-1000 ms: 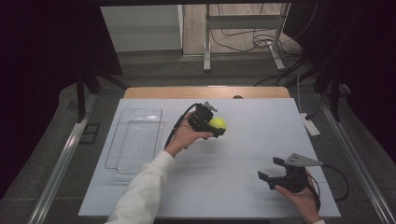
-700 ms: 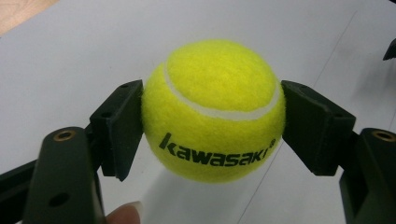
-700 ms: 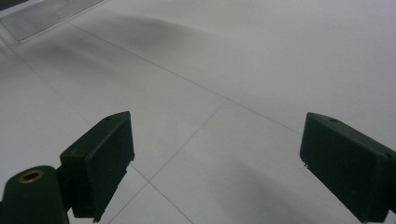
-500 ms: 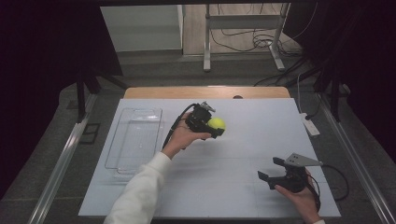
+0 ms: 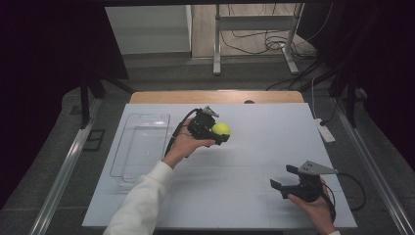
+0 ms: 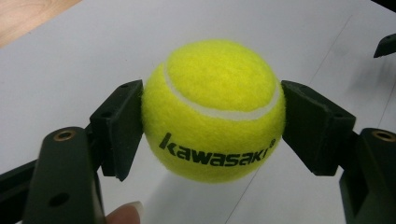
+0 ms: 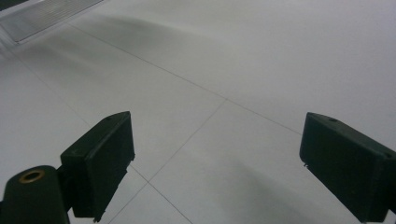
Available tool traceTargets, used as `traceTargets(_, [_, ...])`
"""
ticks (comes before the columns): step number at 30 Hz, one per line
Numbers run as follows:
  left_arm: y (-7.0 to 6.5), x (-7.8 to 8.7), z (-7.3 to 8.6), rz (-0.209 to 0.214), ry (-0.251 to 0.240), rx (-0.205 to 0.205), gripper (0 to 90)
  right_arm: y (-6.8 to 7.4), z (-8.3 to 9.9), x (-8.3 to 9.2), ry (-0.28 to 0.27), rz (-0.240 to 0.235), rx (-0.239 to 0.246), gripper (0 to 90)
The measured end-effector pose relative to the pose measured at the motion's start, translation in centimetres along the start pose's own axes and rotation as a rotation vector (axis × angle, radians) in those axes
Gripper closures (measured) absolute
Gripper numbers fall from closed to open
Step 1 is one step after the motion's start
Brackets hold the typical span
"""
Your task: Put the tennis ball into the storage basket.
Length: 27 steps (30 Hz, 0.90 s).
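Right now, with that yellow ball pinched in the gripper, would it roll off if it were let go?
Probably yes: the ball is round and the table looks smooth and flat. Its fuzzy felt likely keeps it from slipping between the left gripper pads. It seems light and springy, so it may bounce.

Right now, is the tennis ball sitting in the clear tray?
No: the tennis ball is clamped in the left gripper above the table, well to the right of the clear tray.

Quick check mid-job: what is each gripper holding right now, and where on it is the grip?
The left gripper clamps the yellow tennis ball across its middle, one pad on each opposite side. The right gripper holds nothing; its jaws stand open above the white table.
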<state>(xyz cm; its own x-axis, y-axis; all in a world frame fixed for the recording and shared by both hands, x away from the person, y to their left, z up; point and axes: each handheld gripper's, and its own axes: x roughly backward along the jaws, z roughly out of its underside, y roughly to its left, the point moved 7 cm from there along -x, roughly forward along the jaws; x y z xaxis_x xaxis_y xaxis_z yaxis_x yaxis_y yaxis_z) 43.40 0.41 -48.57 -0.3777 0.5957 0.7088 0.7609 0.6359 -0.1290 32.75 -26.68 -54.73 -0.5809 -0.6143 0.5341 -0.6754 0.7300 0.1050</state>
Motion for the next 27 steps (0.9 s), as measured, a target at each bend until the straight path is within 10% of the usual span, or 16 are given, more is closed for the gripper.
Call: traceTargets(27, [0.6,1.9,0.9,-0.019,-0.027,0.009,26.7,-0.1,0.1,0.0,0.002,0.002,0.001,10.0])
